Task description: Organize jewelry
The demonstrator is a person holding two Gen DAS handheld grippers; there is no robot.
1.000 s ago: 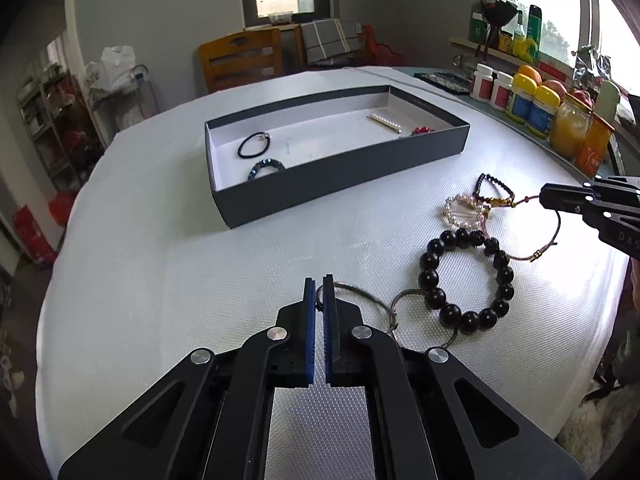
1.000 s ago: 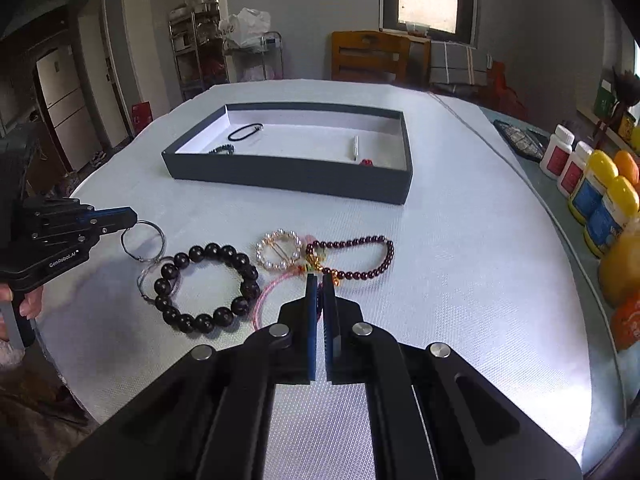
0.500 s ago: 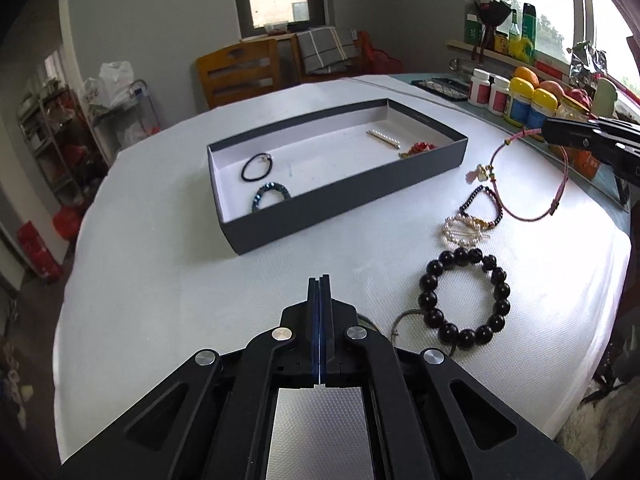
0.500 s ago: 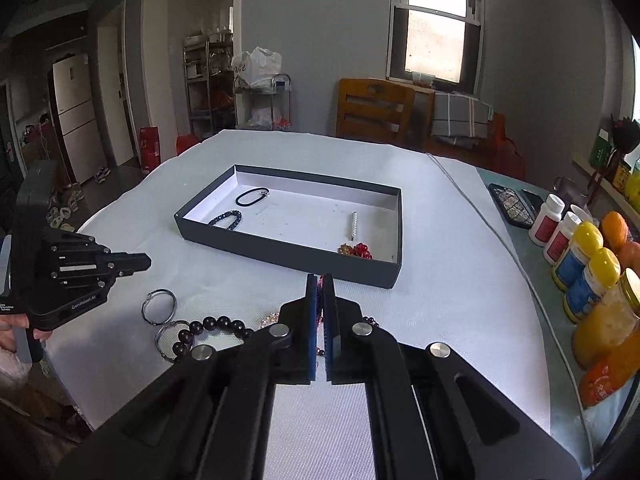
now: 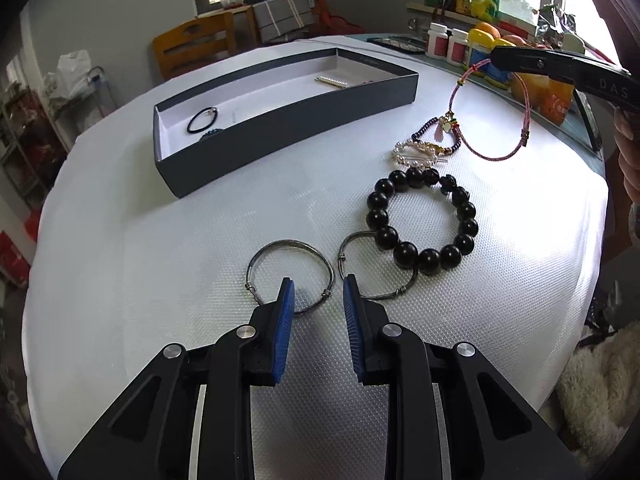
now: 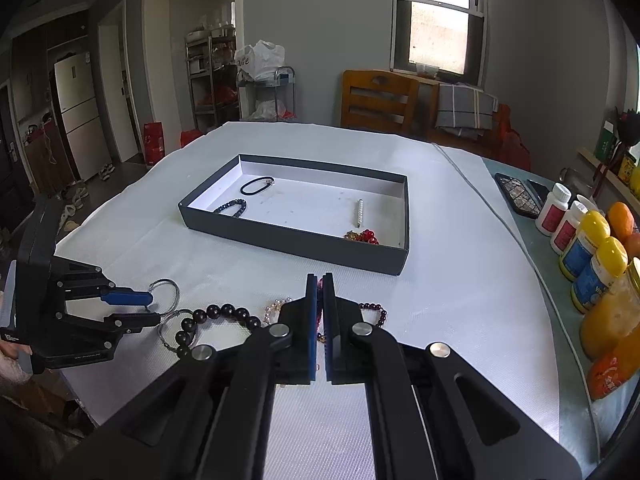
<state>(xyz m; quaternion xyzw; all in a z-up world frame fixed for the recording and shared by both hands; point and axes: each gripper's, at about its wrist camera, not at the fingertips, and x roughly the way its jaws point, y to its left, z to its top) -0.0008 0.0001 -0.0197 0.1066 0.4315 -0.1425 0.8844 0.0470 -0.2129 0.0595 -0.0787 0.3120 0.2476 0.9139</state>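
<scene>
left gripper (image 5: 318, 284) jaws apart over metal ring (image 5: 289, 271) on table (image 5: 160, 260), right gripper (image 6: 320, 280) clamped on pink cord bracelet (image 5: 516, 120), lifted

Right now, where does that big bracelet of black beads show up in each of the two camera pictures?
Left wrist view: the black bead bracelet lies right of centre on the table, beyond the open left hand-held gripper.
Right wrist view: the bracelet sits low and left of centre, partly hidden behind the right hand-held gripper.
Shared landmark: the dark grey tray lies farther back.
</scene>
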